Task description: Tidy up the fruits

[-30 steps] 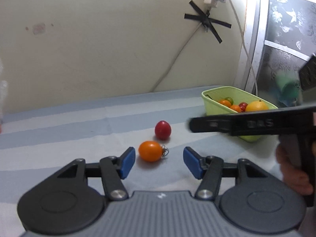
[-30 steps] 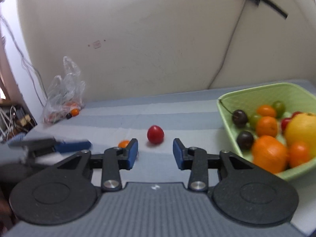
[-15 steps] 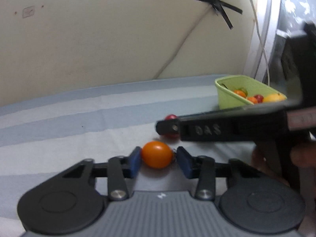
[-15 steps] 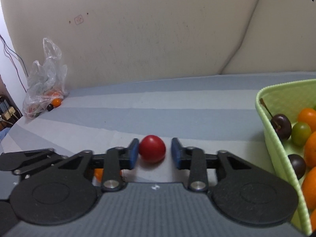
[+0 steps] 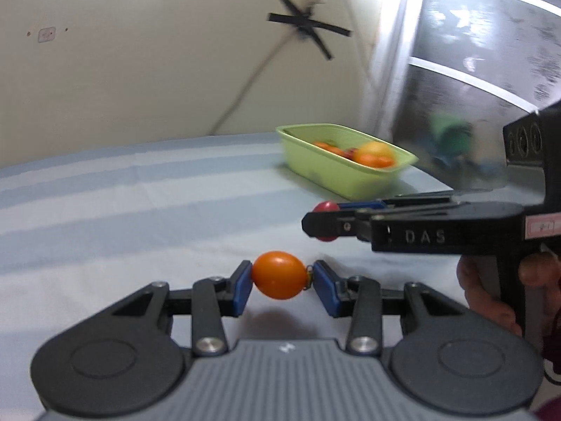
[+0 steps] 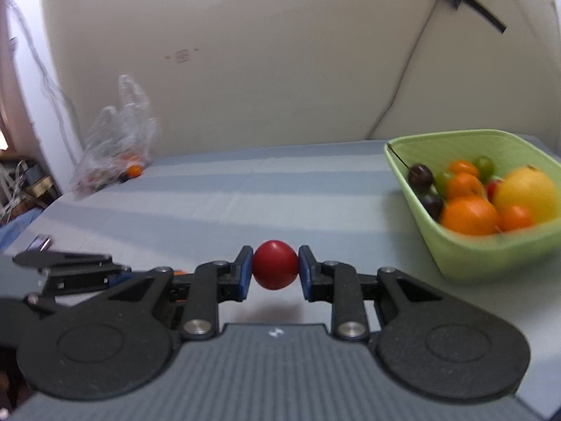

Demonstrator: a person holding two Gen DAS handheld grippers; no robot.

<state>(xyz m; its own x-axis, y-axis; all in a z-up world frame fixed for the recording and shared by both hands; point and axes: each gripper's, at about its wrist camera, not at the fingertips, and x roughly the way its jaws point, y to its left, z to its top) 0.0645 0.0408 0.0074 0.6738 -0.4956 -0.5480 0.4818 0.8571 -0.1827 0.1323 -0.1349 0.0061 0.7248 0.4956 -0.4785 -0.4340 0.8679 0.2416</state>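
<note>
Got both grabbed: left hand-held gripper (image 5: 280, 282) pinches the orange cherry tomato (image 5: 279, 275), right hand-held gripper (image 6: 275, 271) clamps the red one (image 6: 275, 264), just above the table (image 6: 245, 203). Next I'd carry them over the green basket's (image 6: 491, 256) rim and release.

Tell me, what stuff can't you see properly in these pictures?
- Plastic bag, right wrist view: blurred; its contents cannot be identified.
- Green tub, right wrist view: cut off by the right edge.
- Red tomato, left wrist view: mostly hidden behind the right gripper.
- Fruit in the tub, left wrist view: blurred, uncountable.
</note>
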